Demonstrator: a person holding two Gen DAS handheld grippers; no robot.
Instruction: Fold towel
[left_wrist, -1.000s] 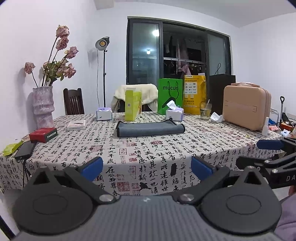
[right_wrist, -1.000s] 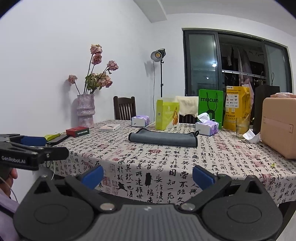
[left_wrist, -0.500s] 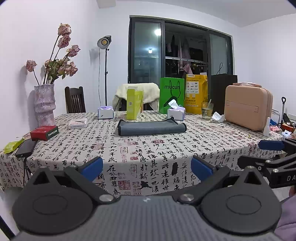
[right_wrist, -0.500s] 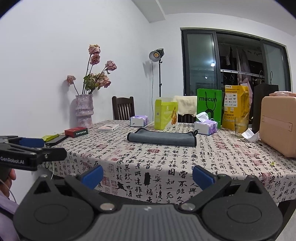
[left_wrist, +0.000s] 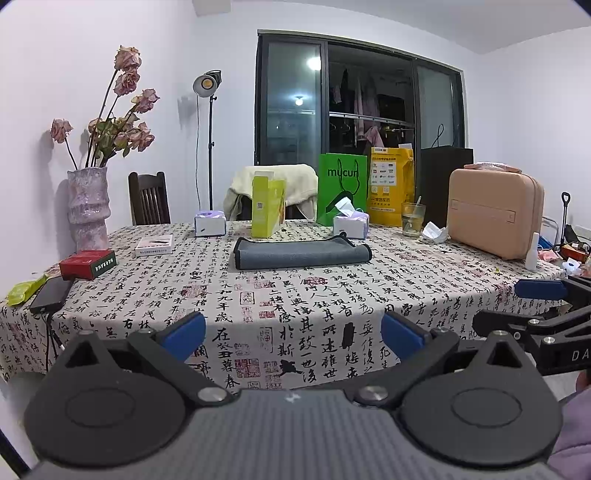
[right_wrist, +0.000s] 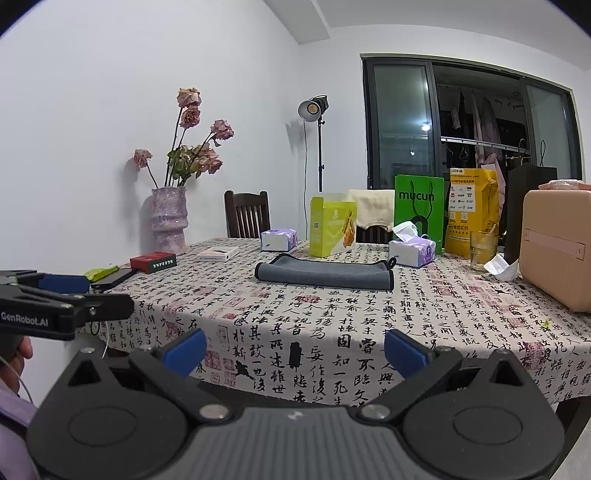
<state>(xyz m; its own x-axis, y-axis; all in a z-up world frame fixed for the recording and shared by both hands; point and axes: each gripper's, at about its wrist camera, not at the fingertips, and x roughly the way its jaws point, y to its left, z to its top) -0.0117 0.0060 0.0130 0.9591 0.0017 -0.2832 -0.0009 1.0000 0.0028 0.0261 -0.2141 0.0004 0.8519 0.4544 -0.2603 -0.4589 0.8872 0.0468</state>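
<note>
Both my grippers, left gripper (left_wrist: 291, 334) and right gripper (right_wrist: 293, 349), are spread wide with nothing between the fingers, held off the near edge of the table (left_wrist: 332, 295). Well ahead, the grey towel (left_wrist: 301, 253) lies mid-table as a long, doubled-over strip. I judge further folds remain; neither gripper touches it.

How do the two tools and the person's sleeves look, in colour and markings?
Both tools, the left tool and the right tool, have black frames with round discs, silver pivot screws, a ribbed grey body and blue fingertips. The left tool's side reads "GenRobot.AI" in white. The sleeve is lilac.
</note>
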